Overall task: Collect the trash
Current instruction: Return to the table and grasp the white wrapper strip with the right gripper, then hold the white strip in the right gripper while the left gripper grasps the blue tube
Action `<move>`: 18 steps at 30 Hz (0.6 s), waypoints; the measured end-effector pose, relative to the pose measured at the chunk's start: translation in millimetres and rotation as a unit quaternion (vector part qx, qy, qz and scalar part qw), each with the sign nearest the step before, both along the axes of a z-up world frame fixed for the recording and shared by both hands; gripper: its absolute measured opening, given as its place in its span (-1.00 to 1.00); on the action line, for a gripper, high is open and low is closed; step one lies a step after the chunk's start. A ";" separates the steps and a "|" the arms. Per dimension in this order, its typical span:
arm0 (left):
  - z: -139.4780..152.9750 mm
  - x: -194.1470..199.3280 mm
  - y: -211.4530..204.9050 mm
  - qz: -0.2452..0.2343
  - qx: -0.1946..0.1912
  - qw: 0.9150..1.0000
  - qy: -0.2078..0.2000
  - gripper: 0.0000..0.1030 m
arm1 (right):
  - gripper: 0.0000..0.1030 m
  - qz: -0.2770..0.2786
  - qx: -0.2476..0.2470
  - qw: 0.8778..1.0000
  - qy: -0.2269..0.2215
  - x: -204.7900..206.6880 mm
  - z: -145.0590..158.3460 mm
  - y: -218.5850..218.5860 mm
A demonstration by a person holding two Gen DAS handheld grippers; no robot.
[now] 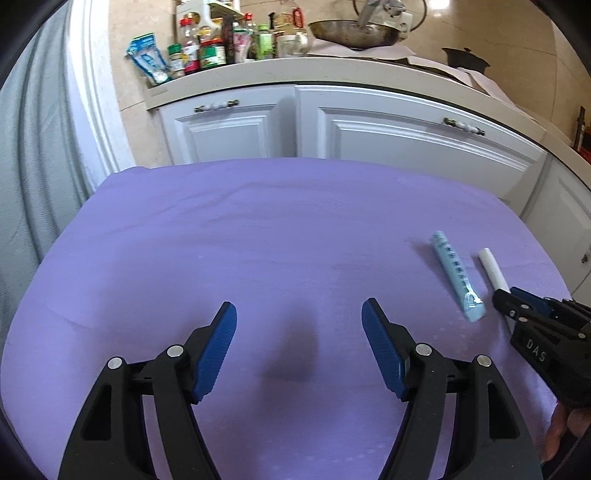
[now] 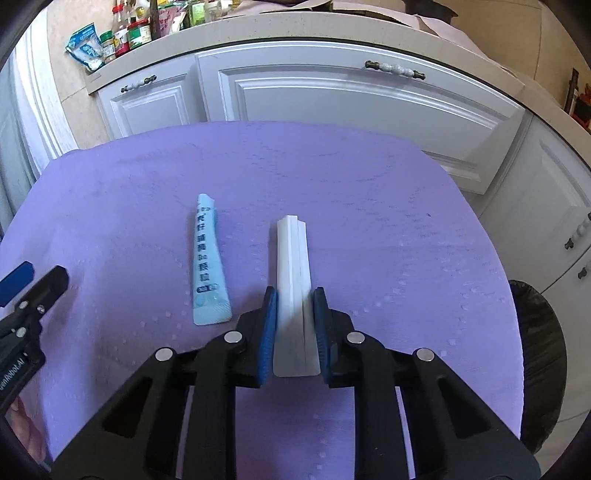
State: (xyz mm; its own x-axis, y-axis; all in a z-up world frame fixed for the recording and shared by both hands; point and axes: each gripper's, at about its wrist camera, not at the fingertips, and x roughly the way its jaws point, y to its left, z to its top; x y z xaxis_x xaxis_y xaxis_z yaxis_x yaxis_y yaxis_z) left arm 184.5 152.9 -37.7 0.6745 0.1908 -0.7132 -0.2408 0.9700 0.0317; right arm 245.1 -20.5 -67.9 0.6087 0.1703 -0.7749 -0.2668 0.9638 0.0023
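A long white folded wrapper [image 2: 293, 266] lies on the purple tablecloth [image 2: 369, 206], and my right gripper [image 2: 294, 295] is shut on its near end, blue pads pressing both sides. Just left of it lies a light blue tube-shaped packet [image 2: 207, 264] with dark printing. In the left wrist view the same blue packet [image 1: 456, 275] and white wrapper [image 1: 491, 269] sit at the right, with the right gripper [image 1: 511, 301] clamped on the wrapper's near end. My left gripper [image 1: 299, 314] hovers open over bare cloth, well left of both items, nothing between its fingers.
A black bin with a bag liner [image 2: 539, 362] stands off the table's right edge. White cabinet doors [image 1: 406, 136] run behind the table. The counter above holds jars and bottles [image 1: 207, 48] and a wok [image 1: 354, 33]. A hand's fingers [image 1: 565, 432] show at the lower right.
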 end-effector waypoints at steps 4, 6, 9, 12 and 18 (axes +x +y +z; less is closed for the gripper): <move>-0.1 8.1 -20.6 -0.021 -0.010 1.000 0.003 0.33 | -0.62 -0.017 -0.001 1.000 -0.014 -2.1 5.0 -19.2; 0.0 13.2 -31.8 -0.031 -0.009 0.999 0.004 0.33 | -0.62 -0.026 -0.001 0.999 -0.018 -1.8 7.4 -29.9; -0.3 21.8 -48.2 -0.047 -0.012 0.999 0.009 0.33 | -0.62 -0.041 -0.001 0.999 -0.025 -0.1 10.5 -48.5; -0.6 29.9 -63.0 -0.058 -0.010 0.998 0.010 0.33 | -0.62 -0.054 0.004 0.998 -0.028 1.2 12.8 -66.1; -5.3 46.8 -81.7 -0.068 -0.008 0.997 0.018 0.33 | -0.62 -0.064 0.017 0.997 -0.031 1.1 14.4 -87.7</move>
State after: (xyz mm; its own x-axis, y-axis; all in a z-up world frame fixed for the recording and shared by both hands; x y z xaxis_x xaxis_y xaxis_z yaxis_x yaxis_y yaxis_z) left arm 231.3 71.1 -43.0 0.6666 0.0879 -0.7402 -0.1064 0.9941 0.0222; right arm 246.2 -108.1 -53.5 0.6738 0.1139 -0.7301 -0.1416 0.9896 0.0237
